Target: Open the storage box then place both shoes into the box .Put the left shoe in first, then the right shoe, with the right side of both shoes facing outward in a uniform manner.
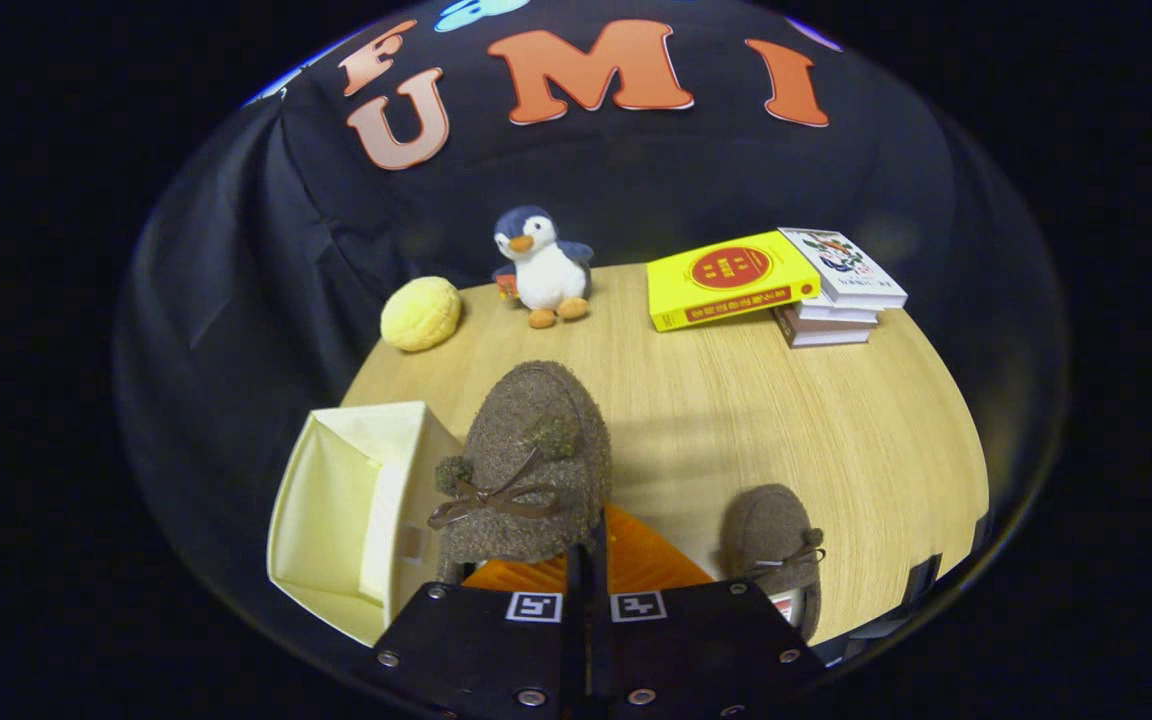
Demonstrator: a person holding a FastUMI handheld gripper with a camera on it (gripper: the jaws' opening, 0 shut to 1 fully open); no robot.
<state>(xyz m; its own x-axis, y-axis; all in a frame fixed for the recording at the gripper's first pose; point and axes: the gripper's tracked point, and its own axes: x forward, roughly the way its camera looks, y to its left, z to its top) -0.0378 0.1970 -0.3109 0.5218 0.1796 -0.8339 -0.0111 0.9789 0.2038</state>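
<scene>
A brown shoe is held pinched at its heel rim by the closed gripper, lifted beside the open cream storage box, presumably for insertion, while the second shoe is left on the table right of the box.

Booth dim, table brightly and evenly lit from above, soft shadow right of the held shoe, faint glare on the yellow book, strong fisheye bending toward the rim, fingers near and slightly soft, far toys sharp
</scene>
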